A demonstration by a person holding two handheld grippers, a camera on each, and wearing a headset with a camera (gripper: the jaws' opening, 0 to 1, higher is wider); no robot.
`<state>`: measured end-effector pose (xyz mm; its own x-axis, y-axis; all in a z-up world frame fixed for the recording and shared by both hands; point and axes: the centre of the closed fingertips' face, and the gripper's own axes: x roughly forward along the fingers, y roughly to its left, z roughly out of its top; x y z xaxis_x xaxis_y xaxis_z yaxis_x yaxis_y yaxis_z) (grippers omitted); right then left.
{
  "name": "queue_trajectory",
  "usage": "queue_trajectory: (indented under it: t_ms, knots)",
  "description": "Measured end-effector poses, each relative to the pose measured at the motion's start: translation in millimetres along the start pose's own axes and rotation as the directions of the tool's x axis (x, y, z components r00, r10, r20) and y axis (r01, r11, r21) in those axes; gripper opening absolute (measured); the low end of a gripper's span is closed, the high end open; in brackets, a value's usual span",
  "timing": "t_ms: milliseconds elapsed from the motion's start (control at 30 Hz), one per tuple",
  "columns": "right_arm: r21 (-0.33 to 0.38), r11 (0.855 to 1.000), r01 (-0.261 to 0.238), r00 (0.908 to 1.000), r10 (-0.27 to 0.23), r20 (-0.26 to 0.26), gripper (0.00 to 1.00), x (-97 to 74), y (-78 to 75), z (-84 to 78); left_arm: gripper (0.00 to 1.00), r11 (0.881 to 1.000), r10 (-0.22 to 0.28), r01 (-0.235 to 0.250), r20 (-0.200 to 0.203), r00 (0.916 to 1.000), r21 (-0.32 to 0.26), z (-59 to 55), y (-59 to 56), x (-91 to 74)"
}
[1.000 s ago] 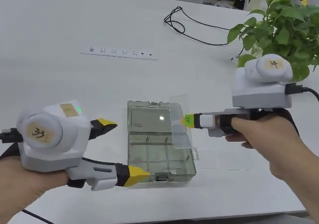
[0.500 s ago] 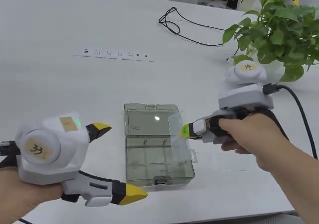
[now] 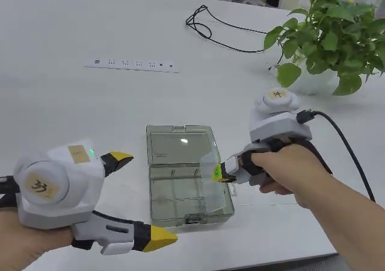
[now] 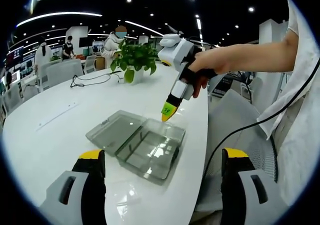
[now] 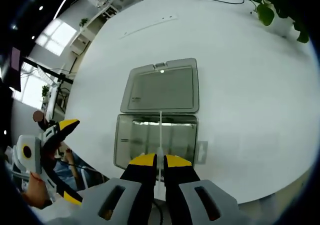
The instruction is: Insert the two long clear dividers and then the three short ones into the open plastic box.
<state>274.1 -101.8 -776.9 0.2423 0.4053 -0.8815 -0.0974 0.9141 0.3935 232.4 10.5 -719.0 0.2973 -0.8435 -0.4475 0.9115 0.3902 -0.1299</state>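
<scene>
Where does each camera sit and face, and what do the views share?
Head view: on the headset, facing down at the open plastic box; left gripper, right gripper, left hand, right hand show.
Left gripper view: on that gripper, facing across the box toward the right gripper; own jaws wide apart.
Right gripper view: on that gripper, looking down into the box; own jaws shut on a clear divider.
All share the box.

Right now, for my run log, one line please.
right gripper shut on clear divider over open box | left gripper open, beside it
</scene>
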Motion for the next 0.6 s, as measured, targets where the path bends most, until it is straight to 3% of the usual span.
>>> queue_trajectory:
  t_ms: [600]
  knots:
    - [0.028,1.000,0.009,0.9998,-0.008,-0.021,0.06,14.1,-6.0,-4.4,0.98,0.999,0.003,-0.002,0.014,0.9999,-0.033,-0.7,1.2,3.6]
